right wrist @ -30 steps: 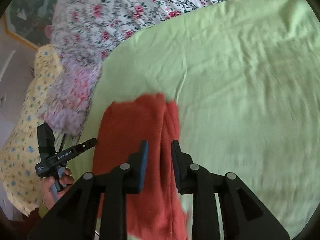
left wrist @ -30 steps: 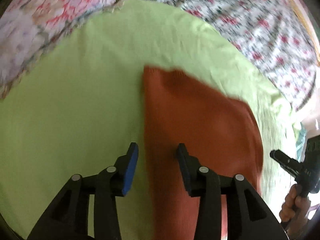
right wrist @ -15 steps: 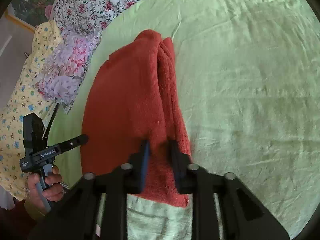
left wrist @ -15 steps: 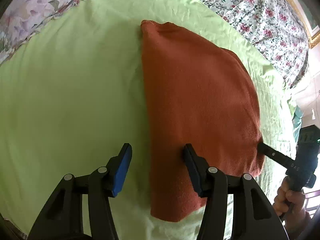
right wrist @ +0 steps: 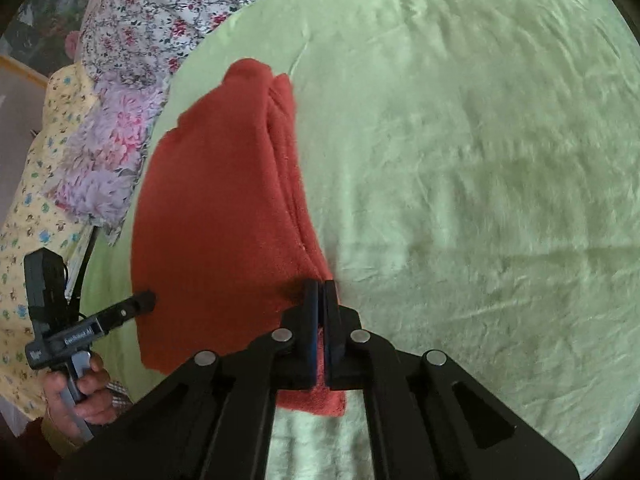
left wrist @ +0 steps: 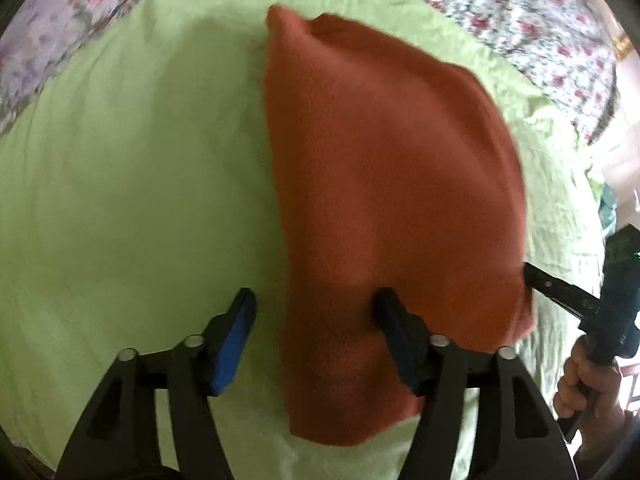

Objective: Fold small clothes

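Right claw [right wrist: 320, 300]: jaws pressed together, clamped on the near right edge of the rust-red folded garment [right wrist: 216, 216]. Layered edges of the fold run away from the pinch along the garment's right side, up to a rounded far corner.

Left claw [left wrist: 314, 308]: jaws wide apart, straddling the garment's [left wrist: 384, 184] left edge. The blue-padded finger [left wrist: 234, 336] sits over bare sheet; the other finger [left wrist: 396, 332] lies over the cloth. Whether it presses the fabric, I cannot tell. In the right wrist view the left claw's tip [right wrist: 142, 304] sits at the garment's left border, held by the person's left hand [right wrist: 80, 388]. In the left wrist view the right claw [left wrist: 536, 280] meets the garment's right edge, right hand [left wrist: 588, 380] below it.

Garment lies flat on the light green sheet [right wrist: 480, 160] of the bed, near its front edge. The near hem stops just short of the frame bottom.

Open room: broad, wrinkled green sheet to the right of the garment in the right wrist view, and to its left [left wrist: 120, 180] in the left wrist view. Floral bedding [right wrist: 160, 12] borders the sheet at the far side; a pink-flowered pillow [right wrist: 104, 160] and a yellow printed cloth [right wrist: 24, 240] lie off the left edge.
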Available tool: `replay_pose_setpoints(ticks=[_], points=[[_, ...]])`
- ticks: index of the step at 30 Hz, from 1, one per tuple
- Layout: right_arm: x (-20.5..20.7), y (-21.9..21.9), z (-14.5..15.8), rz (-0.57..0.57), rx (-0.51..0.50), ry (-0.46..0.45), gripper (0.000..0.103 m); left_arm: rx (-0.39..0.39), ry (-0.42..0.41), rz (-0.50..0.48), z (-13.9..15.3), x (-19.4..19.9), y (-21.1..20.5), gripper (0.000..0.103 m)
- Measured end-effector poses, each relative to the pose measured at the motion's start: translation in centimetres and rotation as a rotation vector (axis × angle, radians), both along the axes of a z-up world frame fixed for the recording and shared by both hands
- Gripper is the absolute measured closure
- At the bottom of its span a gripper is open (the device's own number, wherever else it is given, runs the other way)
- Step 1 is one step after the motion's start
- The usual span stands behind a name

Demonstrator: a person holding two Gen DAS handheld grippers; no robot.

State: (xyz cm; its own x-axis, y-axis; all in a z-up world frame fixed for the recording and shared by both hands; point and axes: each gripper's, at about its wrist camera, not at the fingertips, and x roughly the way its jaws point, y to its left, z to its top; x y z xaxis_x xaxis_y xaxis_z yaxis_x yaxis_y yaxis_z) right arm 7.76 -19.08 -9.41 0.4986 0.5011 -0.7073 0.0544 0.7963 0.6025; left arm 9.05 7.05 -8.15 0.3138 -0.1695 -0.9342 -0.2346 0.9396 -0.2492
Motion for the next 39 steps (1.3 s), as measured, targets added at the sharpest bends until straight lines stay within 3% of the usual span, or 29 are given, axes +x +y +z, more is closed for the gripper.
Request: replay_pose_setpoints(ticks=[3, 7, 10, 17, 21, 22, 23, 26, 28, 31, 34, 39], points=[[0.3, 0.1, 0.3, 0.007, -0.044, -0.005, 0.101, -0.032, 0.006, 0.028, -0.1, 0.1, 0.3, 0.034], [0.3, 0.2, 0.4, 0.01, -0.063, -0.002, 0.101, 0.008, -0.012, -0.008, -0.2, -0.2, -0.4, 0.034], [0.7, 0.8, 0.4, 0.003, -0.043, 0.018, 0.101, -0.035, -0.005, 0.025, -0.2, -0.3, 0.3, 0.034], [-0.1, 0.4, 4.8, -0.004, -0.064, -0.059, 0.099, 0.008, -0.029, 0.027, 2.1, -1.9, 0.6, 0.038], [2.2, 2.0, 7.7, 0.048, -0.029, -0.13, 0.099, 0.038, -0.13, 0.023, 4.5, -1.2, 0.6, 0.039], [3.3, 2.7, 8.0, 0.067, -0.03, -0.135, 0.099, 0.026, -0.138, 0.012, 4.6, -0.5, 0.4, 0.044], [4.4, 3.5, 8.2, 0.09, -0.038, -0.143, 0.099, 0.013, -0.138, 0.005, 4.5, -0.1, 0.3, 0.055], [7.3, 5.1, 7.3, 0.123, -0.059, -0.123, 0.099, -0.011, -0.111, -0.026, 3.1, 0.6, -0.1, 0.06], [8.6, 5.1, 5.8, 0.101, -0.109, -0.066, 0.099, 0.054, -0.047, -0.031, 1.2, 1.2, -0.4, 0.057], [10.4, 3.9, 2.7, 0.042, -0.102, 0.018, 0.102, 0.001, -0.018, 0.005, 0.0, 1.8, -0.1, 0.055], [9.7, 2.7, 3.1, 0.02, -0.016, 0.014, 0.1, 0.002, -0.032, 0.002, 1.1, 1.0, 0.1, 0.057], [3.8, 2.3, 6.0, 0.068, 0.023, -0.087, 0.099, 0.018, -0.056, -0.018, 2.7, -1.6, 0.3, 0.057]])
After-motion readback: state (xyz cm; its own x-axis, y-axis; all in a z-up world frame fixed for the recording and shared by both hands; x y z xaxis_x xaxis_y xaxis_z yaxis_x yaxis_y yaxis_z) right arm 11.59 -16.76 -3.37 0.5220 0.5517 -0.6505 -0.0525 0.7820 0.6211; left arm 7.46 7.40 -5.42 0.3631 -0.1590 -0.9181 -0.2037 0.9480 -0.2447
